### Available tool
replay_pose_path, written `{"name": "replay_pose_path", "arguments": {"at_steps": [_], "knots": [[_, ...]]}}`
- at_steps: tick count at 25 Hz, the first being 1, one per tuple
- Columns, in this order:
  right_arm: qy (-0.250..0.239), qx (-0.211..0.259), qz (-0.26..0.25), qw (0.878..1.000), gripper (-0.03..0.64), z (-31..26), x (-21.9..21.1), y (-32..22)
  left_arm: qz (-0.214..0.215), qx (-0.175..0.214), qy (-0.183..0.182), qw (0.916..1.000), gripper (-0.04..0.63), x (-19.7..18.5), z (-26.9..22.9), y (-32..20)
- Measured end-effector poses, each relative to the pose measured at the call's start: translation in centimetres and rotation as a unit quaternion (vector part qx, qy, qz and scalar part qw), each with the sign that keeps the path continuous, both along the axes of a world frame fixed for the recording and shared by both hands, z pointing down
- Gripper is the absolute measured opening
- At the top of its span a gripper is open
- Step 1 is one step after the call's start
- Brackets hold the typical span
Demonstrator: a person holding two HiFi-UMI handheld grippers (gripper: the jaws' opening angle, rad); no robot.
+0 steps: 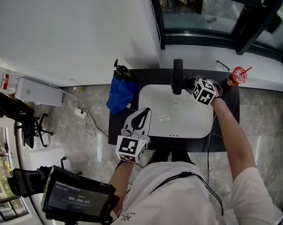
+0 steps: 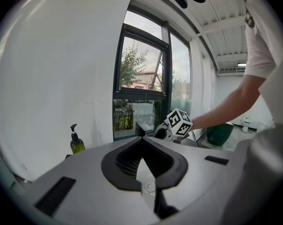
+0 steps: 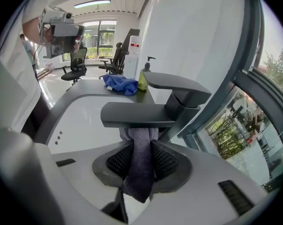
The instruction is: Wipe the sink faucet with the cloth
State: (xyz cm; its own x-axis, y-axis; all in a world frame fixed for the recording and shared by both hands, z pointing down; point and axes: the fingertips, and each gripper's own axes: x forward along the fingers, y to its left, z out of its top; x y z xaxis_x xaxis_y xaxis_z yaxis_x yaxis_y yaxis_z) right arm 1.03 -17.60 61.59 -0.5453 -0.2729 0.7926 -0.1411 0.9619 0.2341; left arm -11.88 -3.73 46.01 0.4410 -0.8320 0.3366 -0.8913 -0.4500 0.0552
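Pinching a grey-purple woven cloth (image 3: 140, 168) between the ribbed black pads (image 3: 117, 161) of the right gripper (image 3: 141, 144), at a narrow gap filled by the fabric, and letting the loose end trail back toward the camera. Pushing the bunched front of that cloth right under, and seemingly against, the flat dark-grey matte metal faucet (image 3: 137, 115), meeting its spout just ahead of the fingertips and a little above them. Reading the spout's long axis as running crosswise to the jaws, from the upright base by the window out over the white rectangular sink basin (image 1: 155, 102). Judging a stroke along that axis, sideways for this hand, as the likely coming move. Holding the left gripper (image 2: 142, 142) pinched together on nothing at the basin's near rim, well apart from the faucet and clearly the farther hand. Ignoring a crumpled blue rag (image 1: 120, 95) lying beside the basin
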Motion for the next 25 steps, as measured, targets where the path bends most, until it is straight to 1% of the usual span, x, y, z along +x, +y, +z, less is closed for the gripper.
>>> {"name": "replay_pose_path", "arguments": {"at_steps": [11,16,19,21,23,25], "knots": [[-0.020,-0.032,-0.038,0.999,0.109,0.1,-0.3,4.6,0.015,0.001,-0.001,0.9999,-0.006,0.9,0.1,-0.1],[-0.011,-0.038,-0.072,0.997,0.109,0.5,-0.4,7.4,0.016,0.000,-0.001,0.9999,-0.006,0.9,0.2,0.0],[0.003,-0.053,-0.090,0.995,0.109,1.3,0.1,8.5,0.016,0.002,-0.001,0.9999,-0.006,0.9,0.1,-0.1],[0.022,-0.061,-0.098,0.993,0.109,2.1,0.7,8.8,0.015,0.002,0.000,0.9999,-0.006,1.0,0.1,0.0],[0.048,-0.062,-0.105,0.991,0.109,3.1,1.2,8.4,0.015,0.003,0.001,0.9999,-0.006,1.1,0.0,-0.2],[0.064,-0.058,-0.098,0.991,0.109,3.7,1.6,7.2,0.016,0.005,0.000,0.9999,-0.006,1.2,-0.2,-0.4]]}}
